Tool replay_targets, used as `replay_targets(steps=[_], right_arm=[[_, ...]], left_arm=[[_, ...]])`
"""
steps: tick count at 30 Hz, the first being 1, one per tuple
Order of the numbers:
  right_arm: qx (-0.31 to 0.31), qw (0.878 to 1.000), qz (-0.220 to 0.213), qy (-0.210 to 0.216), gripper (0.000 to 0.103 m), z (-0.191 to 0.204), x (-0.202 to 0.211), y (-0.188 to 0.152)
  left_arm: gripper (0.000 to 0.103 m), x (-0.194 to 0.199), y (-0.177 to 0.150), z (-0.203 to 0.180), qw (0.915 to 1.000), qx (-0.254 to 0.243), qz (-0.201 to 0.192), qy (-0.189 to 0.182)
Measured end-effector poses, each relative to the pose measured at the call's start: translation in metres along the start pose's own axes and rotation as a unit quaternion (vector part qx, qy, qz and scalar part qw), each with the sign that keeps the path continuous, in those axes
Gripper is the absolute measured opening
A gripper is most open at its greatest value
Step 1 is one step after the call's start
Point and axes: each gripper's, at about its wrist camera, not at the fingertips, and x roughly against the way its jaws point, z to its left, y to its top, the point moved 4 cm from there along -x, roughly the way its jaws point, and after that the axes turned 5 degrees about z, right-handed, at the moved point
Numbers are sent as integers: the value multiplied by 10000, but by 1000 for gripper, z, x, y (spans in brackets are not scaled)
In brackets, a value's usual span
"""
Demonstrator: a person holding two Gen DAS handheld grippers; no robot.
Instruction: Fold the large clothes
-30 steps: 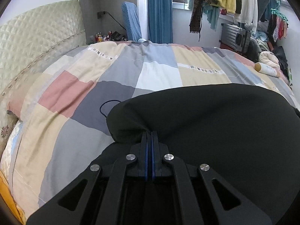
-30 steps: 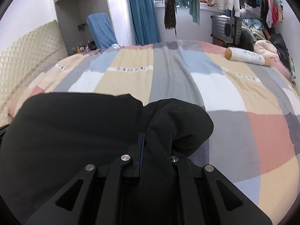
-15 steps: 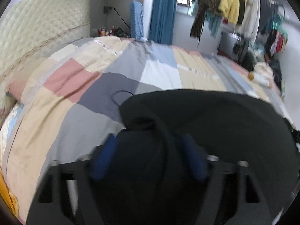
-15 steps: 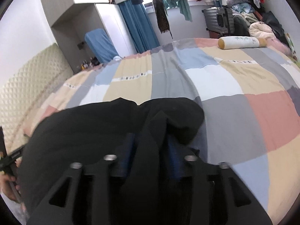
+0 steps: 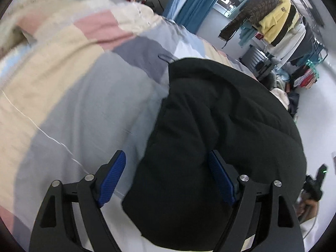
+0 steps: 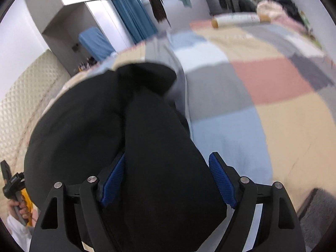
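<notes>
With the black garment [image 5: 210,126] lying bunched on the patchwork bed [image 5: 73,105], the left gripper [image 5: 168,180] stands spread and the right gripper [image 6: 168,180] is opening, neither pinching cloth, so folding appears unfinished.

The left gripper [image 5: 167,180] stands wide, angled downward. The right gripper [image 6: 168,180] — jaws opening — tilts down likewise.

pastel patchwork quilt [image 5: 69,96] covering bed | blue curtain [image 6: 134,21] hanging behind | yellow hoodie [image 5: 277,19] hanging on rack | cream cylindrical bolster [image 6: 235,19] lying on quilt
</notes>
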Motion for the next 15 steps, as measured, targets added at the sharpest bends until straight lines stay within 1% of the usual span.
replay_targets(steps=[1, 2, 3, 4, 5, 6, 7, 8, 9, 10, 11, 12, 15], right_arm=[[-68, 9999, 33, 112, 78, -1, -1, -1], [-98, 9997, 69, 222, 78, -1, -3, -1], [-84, 9997, 110, 212, 78, -1, -4, -2], [-64, 9997, 132, 209, 75, -1, -4, -3], [-34, 9994, 157, 297, 63, 1, -5, -4], [-7, 9988, 176, 447, 54, 4, -4, -6], [49, 9981, 160, 585, 37, 9, -1, -7], [142, 9982, 104, 567, 23, 13, 3, -7], [274, 9984, 42, 500, 15, 18, 8, -9], [492, 9982, -73, 347, 8, 27, 17, -10], [608, 9976, -177, 265, 7, 33, 24, -11], [734, 9968, -280, 158, 7, 38, 32, -13], [908, 9953, -277, -179, 6, 41, 36, -22]], left_arm=[[80, -1, 0, -1, 9999, 38, 33, -104], [76, -1, -2, -4, 9998, 26, 42, -183], [68, 0, -4, -8, 9996, -21, 50, -284], [65, 1, -6, -13, 9995, -77, 41, -313], [57, 2, -8, -16, 9994, -135, 24, -307], [44, 6, -10, -19, 9993, -221, -13, -306], [38, 10, -11, -22, 9990, -282, -62, -335], [28, 13, -11, -25, 9988, -314, -100, -355], [20, 19, -12, -28, 9987, -325, -161, -362], [18, 22, -12, -27, 9987, -318, -209, -349], [14, 29, -14, -28, 9986, -305, -284, -314], [13, 34, -16, -27, 9985, -290, -334, -314], [12, 43, -23, -23, 9985, -266, -385, -268]])
